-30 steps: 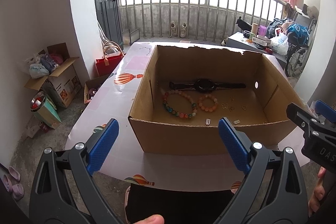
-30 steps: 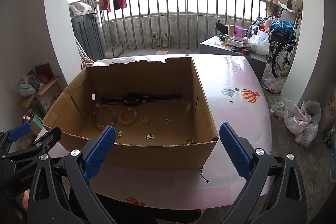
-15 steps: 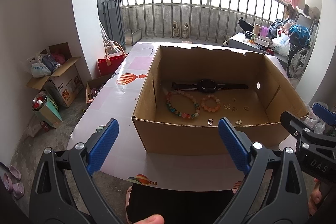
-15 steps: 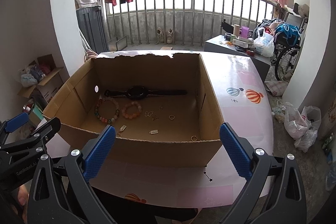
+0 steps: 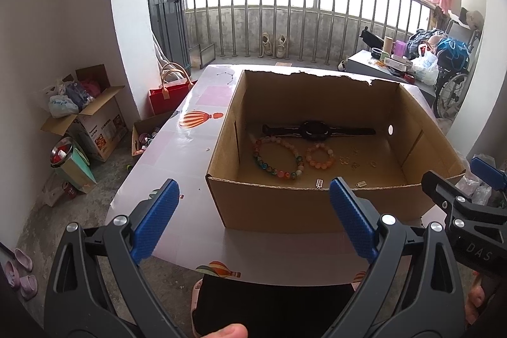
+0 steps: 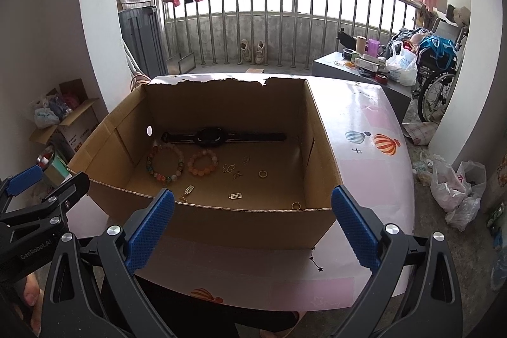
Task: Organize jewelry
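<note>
An open brown cardboard box (image 5: 275, 208) with a torn back edge sits on a glossy pink-and-white table (image 5: 187, 148) printed with hot-air balloons. Inside it, along the back wall, a black wristwatch (image 6: 207, 137) lies flat with its strap stretched out. In front of the watch rest a larger bracelet of mixed green, pink and orange beads (image 5: 277, 157) and, just beside it, a smaller bracelet of peach beads (image 5: 320, 156). Small gold rings and charms (image 6: 263, 174) are scattered over the box floor to the right of the bracelets. The left gripper (image 5: 253, 222) and the right gripper (image 6: 253, 225) both hover before the box's near wall, blue-padded jaws spread wide and holding nothing.
</note>
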